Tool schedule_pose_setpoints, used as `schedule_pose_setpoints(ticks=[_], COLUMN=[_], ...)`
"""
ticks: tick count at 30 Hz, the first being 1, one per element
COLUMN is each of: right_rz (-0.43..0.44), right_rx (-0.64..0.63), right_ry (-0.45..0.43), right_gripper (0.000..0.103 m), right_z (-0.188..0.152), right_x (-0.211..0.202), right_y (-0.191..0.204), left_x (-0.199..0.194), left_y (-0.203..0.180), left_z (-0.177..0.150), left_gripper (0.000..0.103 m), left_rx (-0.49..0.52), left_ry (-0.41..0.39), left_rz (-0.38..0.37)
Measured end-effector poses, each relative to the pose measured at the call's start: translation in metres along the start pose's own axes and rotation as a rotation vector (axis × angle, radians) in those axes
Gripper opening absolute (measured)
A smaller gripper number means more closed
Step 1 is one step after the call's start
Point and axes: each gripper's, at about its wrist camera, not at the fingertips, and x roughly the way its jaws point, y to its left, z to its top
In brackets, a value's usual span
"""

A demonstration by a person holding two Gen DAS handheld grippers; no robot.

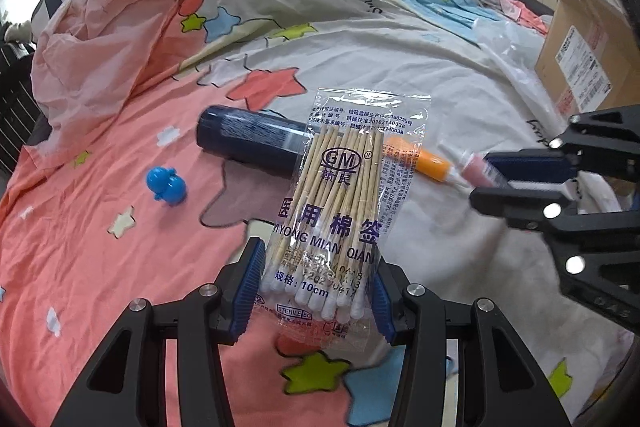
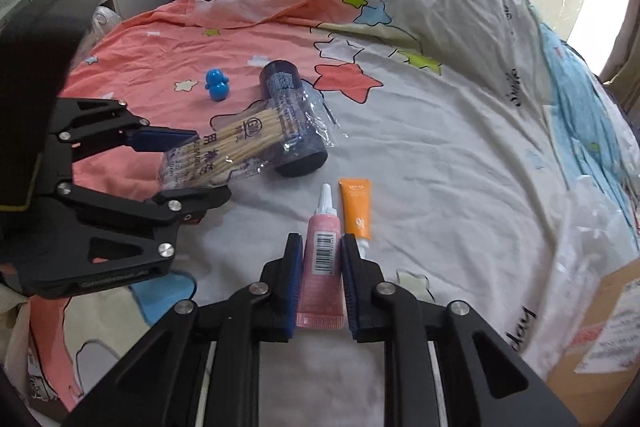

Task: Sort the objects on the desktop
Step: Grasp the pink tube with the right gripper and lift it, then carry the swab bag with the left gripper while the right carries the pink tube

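My left gripper (image 1: 316, 279) is shut on a clear bag of cotton swabs (image 1: 340, 203) and holds it above the bed; the bag also shows in the right wrist view (image 2: 236, 147). My right gripper (image 2: 320, 255) is shut on a pink tube (image 2: 323, 259), which shows in the left wrist view (image 1: 478, 173) too. An orange tube (image 2: 356, 207) lies on the sheet beside the pink one. A dark blue cylinder (image 1: 248, 139) lies behind the bag. A small blue toy figure (image 1: 166, 185) stands to its left.
A patterned bedsheet (image 1: 120, 247) with stars covers the bed. A crumpled pink cloth (image 1: 112, 27) lies at the back left. A cardboard box (image 1: 580, 55) and clear plastic wrap (image 1: 508, 43) sit at the right.
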Motion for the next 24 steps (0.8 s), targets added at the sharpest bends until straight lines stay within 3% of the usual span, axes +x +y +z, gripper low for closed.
schedule_pose_setpoints(ticks=[24], right_rz=[-0.101], right_rx=[0.057], right_ry=[-0.158], right_gripper=[0.018], right_z=[-0.05], right_x=[-0.136], right_y=[-0.018], left_x=[-0.111], left_y=[-0.094], left_z=[-0.003], left_gripper=[0.05], left_rx=[0.085], left_ry=[-0.126], left_rz=[0.016])
